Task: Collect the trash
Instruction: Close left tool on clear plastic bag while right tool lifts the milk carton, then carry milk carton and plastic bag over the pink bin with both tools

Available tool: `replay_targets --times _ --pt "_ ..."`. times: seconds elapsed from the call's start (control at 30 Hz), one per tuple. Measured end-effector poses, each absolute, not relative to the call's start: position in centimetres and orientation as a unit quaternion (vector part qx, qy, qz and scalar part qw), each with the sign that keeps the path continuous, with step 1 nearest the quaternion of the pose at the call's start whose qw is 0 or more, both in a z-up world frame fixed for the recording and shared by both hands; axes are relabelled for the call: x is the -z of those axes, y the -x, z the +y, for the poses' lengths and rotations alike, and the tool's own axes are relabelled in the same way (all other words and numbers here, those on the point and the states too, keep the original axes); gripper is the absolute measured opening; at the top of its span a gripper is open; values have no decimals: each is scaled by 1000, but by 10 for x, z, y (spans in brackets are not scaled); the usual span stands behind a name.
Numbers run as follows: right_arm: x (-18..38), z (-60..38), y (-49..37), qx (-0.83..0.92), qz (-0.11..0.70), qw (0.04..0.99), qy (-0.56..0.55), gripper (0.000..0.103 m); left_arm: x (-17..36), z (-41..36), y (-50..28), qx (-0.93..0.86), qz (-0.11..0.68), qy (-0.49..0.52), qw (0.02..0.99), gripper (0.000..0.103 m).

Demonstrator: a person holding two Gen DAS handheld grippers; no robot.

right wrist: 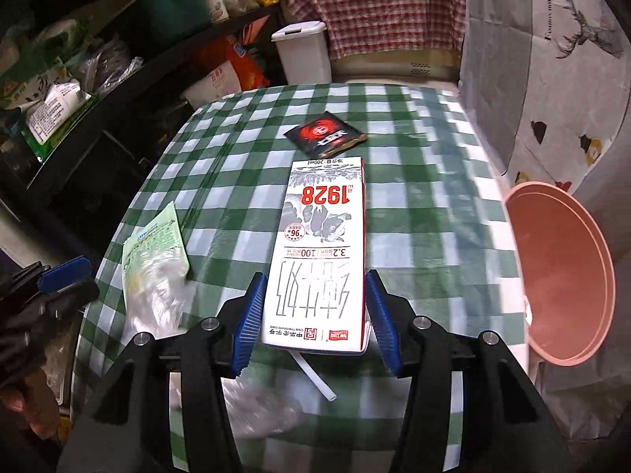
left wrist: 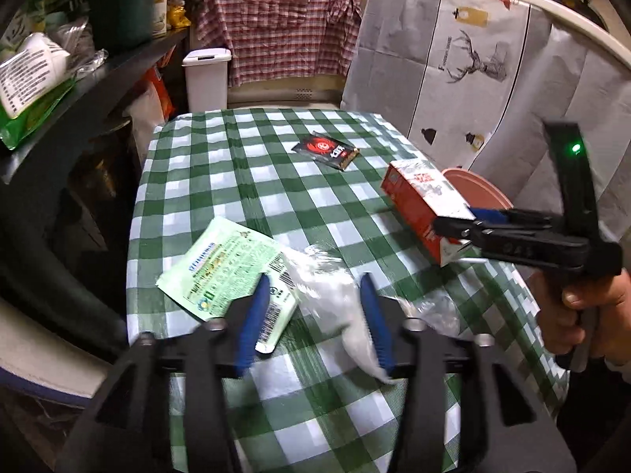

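My right gripper (right wrist: 313,307) is shut on a white and red milk carton (right wrist: 321,252) with a straw and holds it above the green checked table (right wrist: 414,181); the gripper (left wrist: 453,230) and carton (left wrist: 424,205) also show in the left wrist view. My left gripper (left wrist: 315,315) is open just over a white crumpled tissue or plastic (left wrist: 335,291) and beside a light green wrapper (left wrist: 232,276). A black and red sachet (left wrist: 327,149) lies farther back on the table. The pink bin (right wrist: 564,276) stands at the table's right edge.
A dark shelf (left wrist: 79,79) packed with bags and boxes runs along the left. A white lidded bin (left wrist: 207,77) and a chair with a checked shirt (left wrist: 276,23) stand behind the table. A paper-covered wall (left wrist: 493,79) is on the right.
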State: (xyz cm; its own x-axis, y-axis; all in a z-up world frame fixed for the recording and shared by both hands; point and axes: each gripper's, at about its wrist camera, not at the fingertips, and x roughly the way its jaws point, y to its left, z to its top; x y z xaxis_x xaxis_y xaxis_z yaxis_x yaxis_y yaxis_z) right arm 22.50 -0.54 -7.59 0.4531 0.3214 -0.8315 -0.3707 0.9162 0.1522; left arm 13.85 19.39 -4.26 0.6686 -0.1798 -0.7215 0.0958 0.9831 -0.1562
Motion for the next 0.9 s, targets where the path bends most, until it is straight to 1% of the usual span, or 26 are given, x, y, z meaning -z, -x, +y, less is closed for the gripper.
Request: replay_targets --times 0.1,0.3,0.47,0.5,0.53,0.63,0.67,0.7,0.8,0.9 --pt "75 -17 -221 -203 482 852 25 51 53 189 -145 54 423 46 903 50" --pt "70 -36 -215 -209 478 853 21 51 65 184 -163 71 452 85 885 50" --pt "65 -45 -209 -220 470 855 21 51 81 176 -172 59 480 79 872 50" --pt "64 -47 -208 -223 468 855 22 51 82 176 -172 60 481 80 871 49" --pt "63 -48 -207 -226 466 855 23 51 82 175 -174 64 482 86 870 37" --pt "58 -52 -205 -233 460 857 23 51 81 174 -177 70 487 96 865 24" --pt "57 -54 -204 -235 458 857 22 51 80 172 -178 71 488 93 865 18" --pt "55 -55 -204 -236 457 858 20 51 79 170 -178 71 487 88 866 10" --pt "50 -60 -203 -235 452 860 14 51 69 161 -176 67 473 68 876 6" --pt "42 -66 -203 -237 444 864 8 51 57 156 -174 64 454 56 887 6"
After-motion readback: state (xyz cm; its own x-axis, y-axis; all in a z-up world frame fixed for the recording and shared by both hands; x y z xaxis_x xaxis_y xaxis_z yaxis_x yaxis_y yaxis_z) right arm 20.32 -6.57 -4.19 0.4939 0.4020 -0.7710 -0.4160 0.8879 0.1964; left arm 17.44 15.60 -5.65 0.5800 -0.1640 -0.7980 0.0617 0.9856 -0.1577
